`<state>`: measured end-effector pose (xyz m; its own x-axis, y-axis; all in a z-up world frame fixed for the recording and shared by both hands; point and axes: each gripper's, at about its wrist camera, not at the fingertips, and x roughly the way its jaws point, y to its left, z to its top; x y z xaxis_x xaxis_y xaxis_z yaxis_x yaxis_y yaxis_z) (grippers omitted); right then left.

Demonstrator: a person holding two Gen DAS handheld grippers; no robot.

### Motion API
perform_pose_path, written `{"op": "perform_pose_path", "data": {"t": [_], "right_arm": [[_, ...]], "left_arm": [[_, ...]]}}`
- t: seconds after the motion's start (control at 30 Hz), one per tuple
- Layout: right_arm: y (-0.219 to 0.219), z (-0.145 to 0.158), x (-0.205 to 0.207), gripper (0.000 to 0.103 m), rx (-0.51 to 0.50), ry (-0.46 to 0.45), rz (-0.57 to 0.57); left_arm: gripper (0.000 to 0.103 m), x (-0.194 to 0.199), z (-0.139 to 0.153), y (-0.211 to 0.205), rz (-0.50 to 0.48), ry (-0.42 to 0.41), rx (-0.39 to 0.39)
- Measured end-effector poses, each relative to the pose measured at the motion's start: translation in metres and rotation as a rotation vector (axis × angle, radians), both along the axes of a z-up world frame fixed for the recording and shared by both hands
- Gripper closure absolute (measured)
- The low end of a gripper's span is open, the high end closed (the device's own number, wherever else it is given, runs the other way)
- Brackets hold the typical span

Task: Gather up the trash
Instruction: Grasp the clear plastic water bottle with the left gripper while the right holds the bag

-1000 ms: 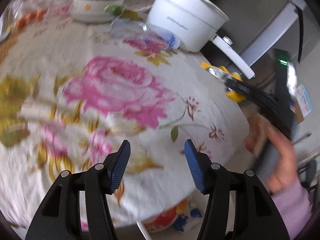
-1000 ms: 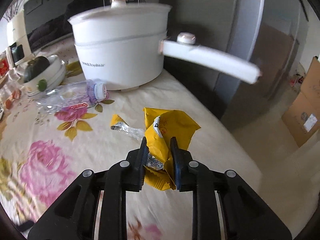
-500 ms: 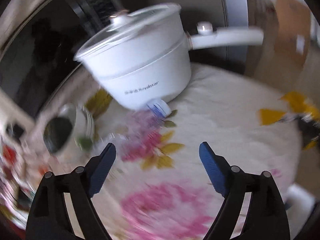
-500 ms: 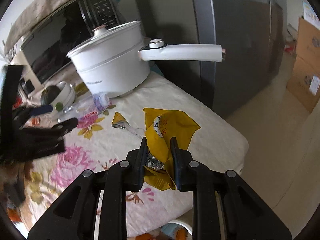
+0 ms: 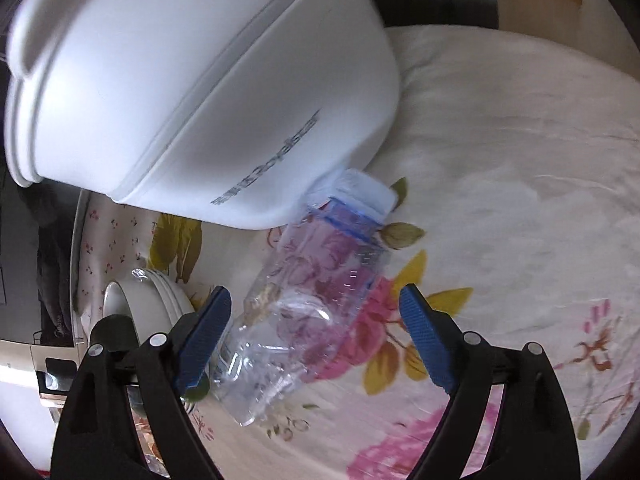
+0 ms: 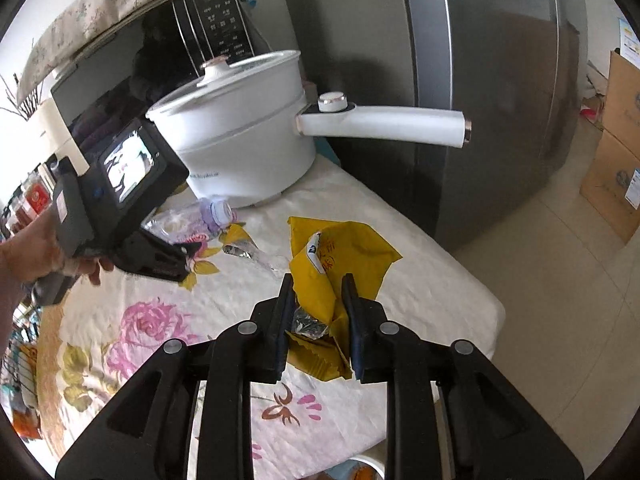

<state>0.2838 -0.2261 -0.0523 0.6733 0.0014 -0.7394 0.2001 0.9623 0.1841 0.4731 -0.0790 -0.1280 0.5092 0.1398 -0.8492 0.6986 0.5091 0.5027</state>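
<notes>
The left gripper [image 5: 314,336] stands wide, its jaws having just been opening, with a clear plastic bottle [image 5: 308,308] lying between the blue pads [image 5: 204,336] and neither pad pressing on it. The bottle looks empty, crumpled in its lower part, and lies on its side on the floral cloth [image 5: 520,208]; its pale cap [image 5: 362,194] points at the foot of the white pot [image 5: 192,92], and whether cap and pot touch cannot be told. The bottle's base runs under the left pad and is hard to make out. The pot fills the upper left of the left wrist view, and its lid is cut off there. Beside the left pad stands a stack of white bowls [image 5: 156,300], partly hidden by the gripper; what they hold is not visible.

The right gripper [image 6: 316,308] is narrow, clamped on a yellow wrapper [image 6: 344,256] with a scrap of silver foil [image 6: 306,326] in its folds. The wrapper's lower end is hidden behind the jaws. A twist of foil and clear film [image 6: 256,254] lies on the cloth between wrapper and bottle.

From the right wrist view, a hand [image 6: 36,252] holds the left gripper, which covers most of the bottle. The pot's long handle [image 6: 384,126] reaches toward a grey fridge [image 6: 480,80]. Cardboard boxes [image 6: 612,152] stand on the floor, cut by the frame's edge.
</notes>
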Motion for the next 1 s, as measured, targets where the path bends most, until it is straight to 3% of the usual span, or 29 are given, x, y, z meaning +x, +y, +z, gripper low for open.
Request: {"op": "perform_pose_path", "data": {"t": [0.13, 0.3, 0.57, 1.0], "right_arm": [[0.0, -0.001, 0.0, 0.08, -0.013, 0.009, -0.004], [0.001, -0.002, 0.0, 0.08, -0.015, 0.02, -0.008], [-0.002, 0.008, -0.008, 0.08, -0.005, 0.004, -0.013], [-0.024, 0.028, -0.038, 0.08, 0.015, -0.059, -0.042]], "left_arm": [[0.018, 0.011, -0.015, 0.011, 0.016, 0.003, -0.021], [0.033, 0.005, -0.01, 0.019, 0.006, -0.001, -0.109], [0.037, -0.039, 0.002, 0.006, -0.003, 0.022, -0.225], [0.037, -0.11, 0.046, -0.005, 0.151, -0.036, -0.522]]}}
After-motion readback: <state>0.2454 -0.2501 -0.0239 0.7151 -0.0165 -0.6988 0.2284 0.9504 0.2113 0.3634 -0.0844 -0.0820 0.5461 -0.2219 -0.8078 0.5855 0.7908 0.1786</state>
